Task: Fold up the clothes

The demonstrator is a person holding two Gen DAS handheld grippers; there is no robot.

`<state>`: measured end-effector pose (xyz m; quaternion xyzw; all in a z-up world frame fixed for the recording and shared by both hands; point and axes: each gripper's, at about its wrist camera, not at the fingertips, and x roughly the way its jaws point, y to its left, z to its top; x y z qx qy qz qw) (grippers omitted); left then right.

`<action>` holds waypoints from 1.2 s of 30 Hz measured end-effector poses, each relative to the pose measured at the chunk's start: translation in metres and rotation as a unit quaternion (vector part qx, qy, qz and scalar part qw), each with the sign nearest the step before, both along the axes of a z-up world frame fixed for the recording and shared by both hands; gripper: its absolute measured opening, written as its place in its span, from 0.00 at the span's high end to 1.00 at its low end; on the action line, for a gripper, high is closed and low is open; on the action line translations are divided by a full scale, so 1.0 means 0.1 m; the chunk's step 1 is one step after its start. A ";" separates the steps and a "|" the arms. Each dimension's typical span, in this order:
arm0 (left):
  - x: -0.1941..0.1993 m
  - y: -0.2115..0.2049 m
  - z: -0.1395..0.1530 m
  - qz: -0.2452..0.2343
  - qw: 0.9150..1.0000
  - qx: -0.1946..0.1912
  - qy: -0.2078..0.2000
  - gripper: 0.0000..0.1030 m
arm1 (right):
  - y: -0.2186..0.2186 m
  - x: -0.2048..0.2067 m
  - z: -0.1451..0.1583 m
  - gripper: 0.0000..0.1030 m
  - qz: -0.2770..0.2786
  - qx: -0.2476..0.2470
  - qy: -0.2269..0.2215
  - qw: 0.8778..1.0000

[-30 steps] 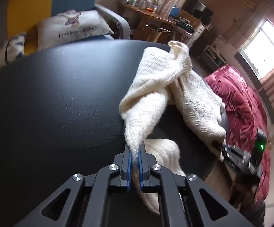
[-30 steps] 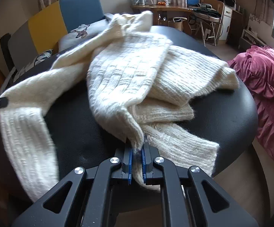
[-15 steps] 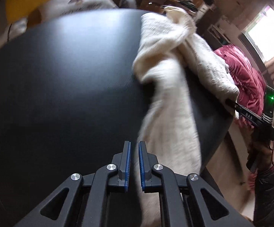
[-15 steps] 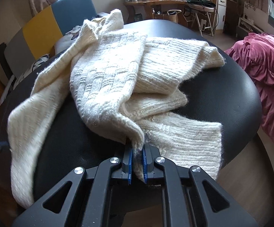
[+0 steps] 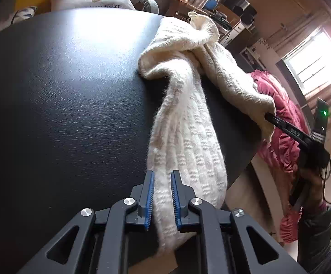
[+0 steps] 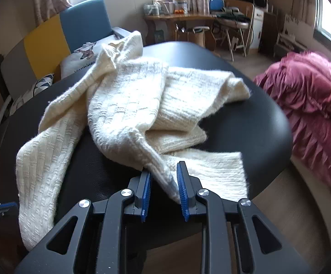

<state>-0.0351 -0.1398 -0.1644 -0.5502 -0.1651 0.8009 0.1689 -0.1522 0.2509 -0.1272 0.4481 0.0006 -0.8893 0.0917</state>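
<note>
Across the middle of the right wrist view, the cream knit sweater [image 6: 129,105] is lying crumpled and twisted on the black round table [image 6: 256,123], one sleeve trailing to the lower left, so folding is far from finished. Both the left gripper [image 5: 162,196] and right gripper [image 6: 163,191] are now standing parted around loose knit; a second ago each was pinching it.

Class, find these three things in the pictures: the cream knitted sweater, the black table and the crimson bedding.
cream knitted sweater [image 6: 124,114]: right wrist view, on its ribbed body.
black table [image 5: 62,91]: left wrist view, on the bare leather-like top.
crimson bedding [image 6: 313,86]: right wrist view, on its rumpled upper folds.
</note>
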 end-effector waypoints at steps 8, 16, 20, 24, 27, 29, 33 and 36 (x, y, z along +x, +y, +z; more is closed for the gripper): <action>-0.07 0.04 -0.03 0.007 0.999 -0.031 0.011 0.80 | -0.06 0.11 0.30 0.76 0.030 0.000 0.058 0.998; -0.11 0.28 -0.13 -0.020 0.999 0.027 0.001 0.79 | -0.42 0.01 0.29 0.47 0.101 -0.017 0.051 0.993; -0.11 0.43 -0.16 -0.019 1.000 -0.005 0.024 0.93 | -0.60 -0.19 0.20 0.47 0.116 -0.008 0.045 0.992; -0.10 0.38 -0.16 0.004 1.000 -0.002 0.019 0.95 | -0.77 -0.43 0.18 0.47 0.132 0.017 0.058 0.989; -0.07 0.32 -0.15 0.021 1.000 -0.013 0.019 0.95 | -0.86 -0.74 0.12 0.47 0.146 0.034 0.040 0.988; -0.03 0.09 -0.14 0.035 0.999 -0.017 0.018 0.96 | -0.87 -0.96 0.03 0.47 0.151 0.036 0.014 0.988; -0.05 -0.12 -0.16 0.074 0.997 -0.016 0.011 0.96 | -0.86 -1.24 -0.26 0.47 0.135 0.102 -0.029 0.985; -0.07 -0.20 -0.15 0.087 0.996 -0.031 0.014 0.96 | -0.77 -1.24 -0.31 0.46 0.140 0.086 -0.025 0.986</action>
